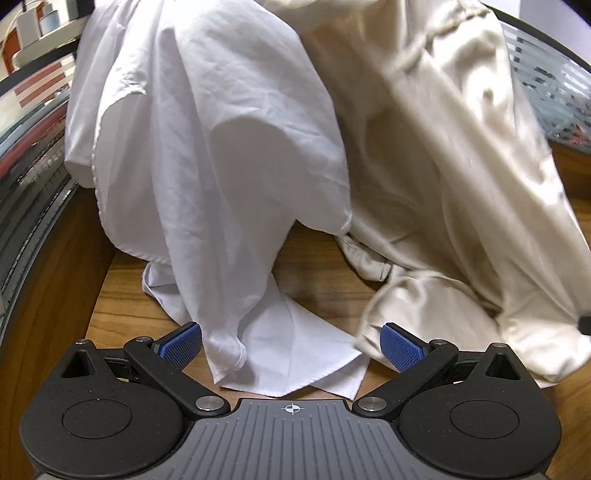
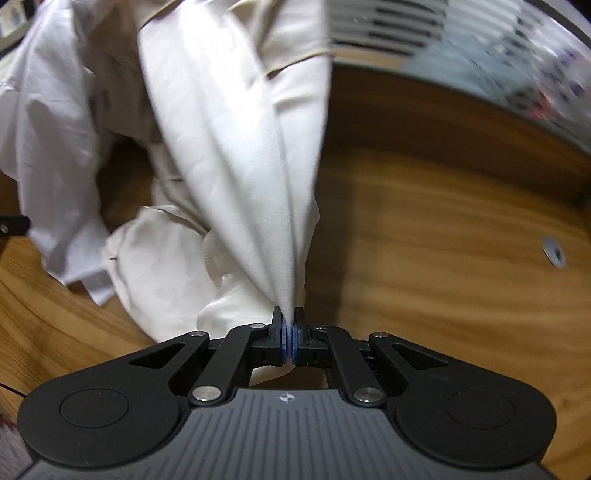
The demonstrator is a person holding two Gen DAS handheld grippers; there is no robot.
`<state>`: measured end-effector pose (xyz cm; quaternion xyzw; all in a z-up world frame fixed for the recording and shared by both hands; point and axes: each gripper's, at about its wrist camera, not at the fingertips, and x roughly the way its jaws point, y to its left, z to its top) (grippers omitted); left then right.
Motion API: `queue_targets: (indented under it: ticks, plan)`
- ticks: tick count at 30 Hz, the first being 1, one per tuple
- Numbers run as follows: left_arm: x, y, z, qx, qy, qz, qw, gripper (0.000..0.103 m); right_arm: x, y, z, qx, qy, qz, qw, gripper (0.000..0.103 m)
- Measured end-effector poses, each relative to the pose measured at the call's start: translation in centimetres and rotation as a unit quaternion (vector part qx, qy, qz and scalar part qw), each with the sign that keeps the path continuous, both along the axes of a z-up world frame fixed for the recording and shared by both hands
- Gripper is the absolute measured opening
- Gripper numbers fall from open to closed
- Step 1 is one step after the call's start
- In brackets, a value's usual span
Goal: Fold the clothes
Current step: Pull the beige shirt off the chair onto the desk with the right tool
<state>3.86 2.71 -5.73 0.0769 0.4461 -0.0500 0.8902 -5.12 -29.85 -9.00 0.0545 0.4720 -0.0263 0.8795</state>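
A white garment (image 1: 207,177) hangs in loose folds onto the wooden table (image 1: 325,266), its lower corner lying between the blue pads (image 1: 181,345) of my left gripper (image 1: 291,347), which stands open and does not press the cloth. Beside it on the right drapes a cream garment (image 1: 454,177). In the right wrist view my right gripper (image 2: 288,325) is shut on a bunched edge of the cream garment (image 2: 240,155), which stretches up and away from the jaws. The white garment (image 2: 48,147) lies to its left.
The wooden table (image 2: 443,221) stretches bare to the right of the cream garment, with a small round metal fitting (image 2: 553,252) set in it. Slatted blinds (image 2: 388,29) run along the far edge. Shelves with boxes (image 1: 33,26) stand at the far left.
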Motion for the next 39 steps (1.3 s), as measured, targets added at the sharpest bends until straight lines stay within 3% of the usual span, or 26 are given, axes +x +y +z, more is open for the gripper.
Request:
queue_targets:
  ticks: [8, 12, 17, 19, 25, 26, 33, 39]
  plan:
    - [-0.6, -1.8, -1.0, 0.017, 0.002, -0.034, 0.9993, 0.103, -6.4, -6.3, -2.3, -0.034, 0.042, -0.079, 0.995, 0.003]
    - [-0.8, -2.8, -1.9, 0.022, 0.012, -0.054, 0.9982, 0.103, -9.1, -9.7, -1.9, -0.061, 0.056, -0.119, 0.989, 0.003]
    - [-1.2, -4.8, -2.7, 0.018, 0.024, -0.091, 0.9954, 0.103, -10.9, -14.8, 0.4, -0.109, 0.053, -0.172, 0.978, 0.003]
    - [-1.2, -5.9, -2.8, 0.010, 0.029, -0.137, 0.9901, 0.103, -11.5, -17.4, 1.6, -0.120, 0.043, -0.199, 0.972, 0.003]
    - [-1.4, -9.9, -3.0, -0.006, 0.030, -0.195, 0.9803, 0.103, -13.1, -22.3, 5.2, -0.138, 0.031, -0.235, 0.962, 0.004]
    - [-1.4, -10.7, -3.1, -0.008, 0.030, -0.206, 0.9780, 0.103, -13.4, -22.5, 5.7, -0.136, 0.033, -0.237, 0.961, 0.007]
    - [-1.2, -15.7, -4.7, -0.029, 0.031, -0.250, 0.9674, 0.103, -11.1, -22.3, 7.1, -0.126, 0.031, -0.220, 0.967, 0.060]
    - [-0.8, -18.8, -7.5, -0.014, 0.043, -0.276, 0.9600, 0.102, -8.0, -19.1, 7.2, -0.067, 0.010, -0.183, 0.981, 0.071]
